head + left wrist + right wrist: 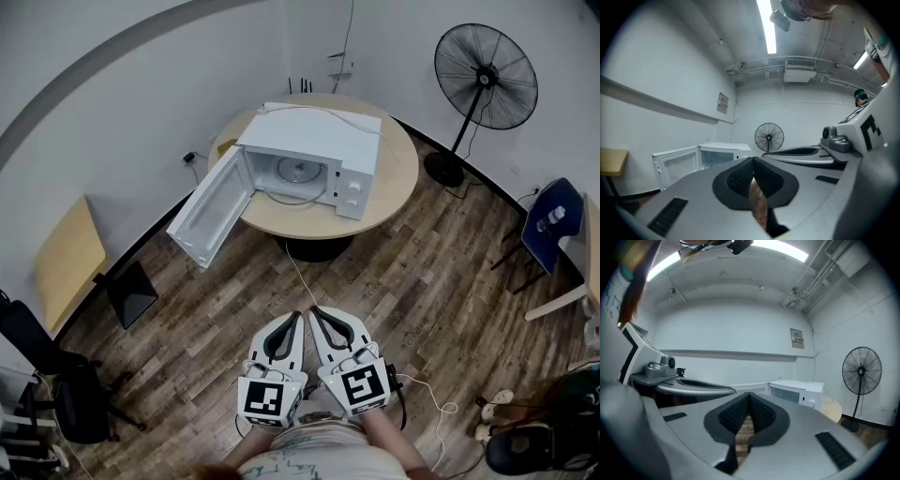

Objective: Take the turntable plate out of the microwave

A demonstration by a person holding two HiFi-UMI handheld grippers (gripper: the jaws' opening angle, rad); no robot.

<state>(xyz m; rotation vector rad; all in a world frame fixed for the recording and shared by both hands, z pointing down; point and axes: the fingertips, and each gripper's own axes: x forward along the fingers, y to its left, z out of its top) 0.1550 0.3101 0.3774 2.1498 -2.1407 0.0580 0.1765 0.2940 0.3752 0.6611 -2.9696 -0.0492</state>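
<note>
Seen from above, a person stood on a wooden floor holding two grey grippers side by side just in front of the body, both pointing roughly level towards a round table further ahead. The left gripper had its jaws pressed fully together with nothing between them; through the slit below its tips only floor showed. The right gripper, just beside the left one and nearly touching it at the tips, was likewise closed up tight and empty. On the table sat a white microwave with its door swung wide open to the left side of the picture. The turntable plate, a pale glass disc, lay flat on the floor of the oven cavity, inside the microwave. It was well apart from both grippers, straight ahead of them across a stretch of bare floor, and neither tool was touching the microwave or the table. A black standing fan stood to the right behind the table.
</note>
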